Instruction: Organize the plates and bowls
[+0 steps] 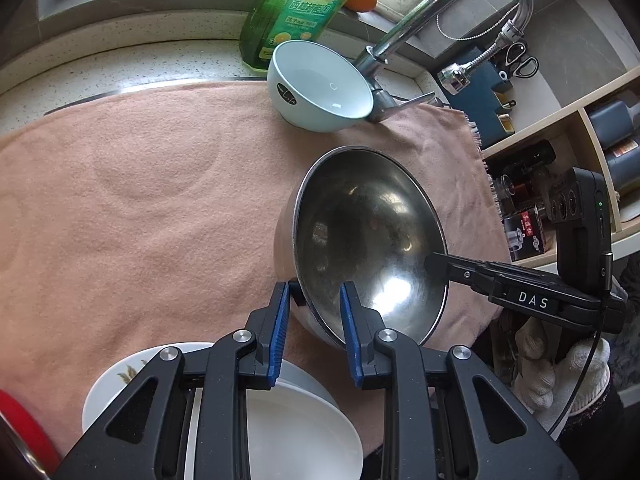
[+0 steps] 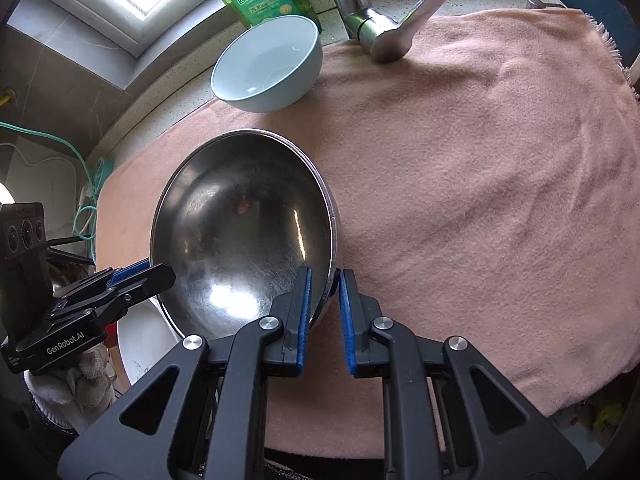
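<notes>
Both grippers hold the same steel bowl from opposite sides. The left gripper has its blue-padded fingers closed over the bowl's near rim, one pad inside and one outside. The right gripper clamps the opposite rim the same way, and its black finger reaches over the rim in the left wrist view. The bowl is tilted, its shiny inside facing the cameras, above a pink towel that covers the work surface.

Beneath the left gripper sits a stack of white plates, the lower one showing a leaf pattern. Farther back on the towel stands a pale blue bowl, upright, near the base of a chrome faucet. Behind it is a green dish-soap bottle on a speckled stone counter under a window. An open wooden shelf with jars stands to the right.
</notes>
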### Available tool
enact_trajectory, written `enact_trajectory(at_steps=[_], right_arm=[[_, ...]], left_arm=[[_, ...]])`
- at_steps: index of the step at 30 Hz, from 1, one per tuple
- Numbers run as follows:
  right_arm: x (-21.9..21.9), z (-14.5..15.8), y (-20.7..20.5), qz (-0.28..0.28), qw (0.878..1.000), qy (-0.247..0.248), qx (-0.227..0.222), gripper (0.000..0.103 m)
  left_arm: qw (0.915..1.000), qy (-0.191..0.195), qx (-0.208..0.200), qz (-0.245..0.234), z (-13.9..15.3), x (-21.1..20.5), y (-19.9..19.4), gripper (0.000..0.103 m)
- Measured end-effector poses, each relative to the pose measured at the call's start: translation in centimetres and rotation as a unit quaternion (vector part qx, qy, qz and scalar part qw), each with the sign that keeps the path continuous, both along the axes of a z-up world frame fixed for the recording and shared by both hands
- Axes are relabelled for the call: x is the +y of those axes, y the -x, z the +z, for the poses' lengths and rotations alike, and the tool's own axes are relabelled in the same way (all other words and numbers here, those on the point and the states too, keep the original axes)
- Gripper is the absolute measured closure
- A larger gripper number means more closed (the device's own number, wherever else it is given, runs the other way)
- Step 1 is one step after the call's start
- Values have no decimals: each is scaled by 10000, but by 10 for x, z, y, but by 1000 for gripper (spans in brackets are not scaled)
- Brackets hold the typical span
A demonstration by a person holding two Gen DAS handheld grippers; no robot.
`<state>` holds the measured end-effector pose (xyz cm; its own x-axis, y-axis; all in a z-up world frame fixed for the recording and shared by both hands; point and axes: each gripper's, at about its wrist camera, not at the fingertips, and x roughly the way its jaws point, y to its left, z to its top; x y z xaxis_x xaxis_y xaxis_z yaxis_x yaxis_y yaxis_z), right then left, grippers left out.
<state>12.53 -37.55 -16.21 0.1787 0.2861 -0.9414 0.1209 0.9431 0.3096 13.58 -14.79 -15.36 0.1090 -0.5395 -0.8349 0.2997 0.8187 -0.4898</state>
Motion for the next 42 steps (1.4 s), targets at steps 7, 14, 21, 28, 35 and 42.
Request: enact_trajectory(at_steps=[7,14,21,28,35,42], right_arm=[[-1,2,5,18,10000,-29,16,89],[3,6,3,45,9999,89,-56,87],[5,29,3,42,9979,461,-443,66],[22,62,3,193,9944,470,-931,66],[69,94,3,740,9866,332,-1416,66],[131,107,7,1421,9773,-72,-1570,66]], left_arm=[[10000,-38,-21,-69,-1,0,3,79],[9999,-1,-92,-67,2,3,4,79],[9995,14,-311,48,15,19,4,79],[9968,-9,-690,409,37,57,14,79],[9877,-340,-1135,1024,54,116,40,79],[9660,-727,-1467,2002,64,182,77,79]])
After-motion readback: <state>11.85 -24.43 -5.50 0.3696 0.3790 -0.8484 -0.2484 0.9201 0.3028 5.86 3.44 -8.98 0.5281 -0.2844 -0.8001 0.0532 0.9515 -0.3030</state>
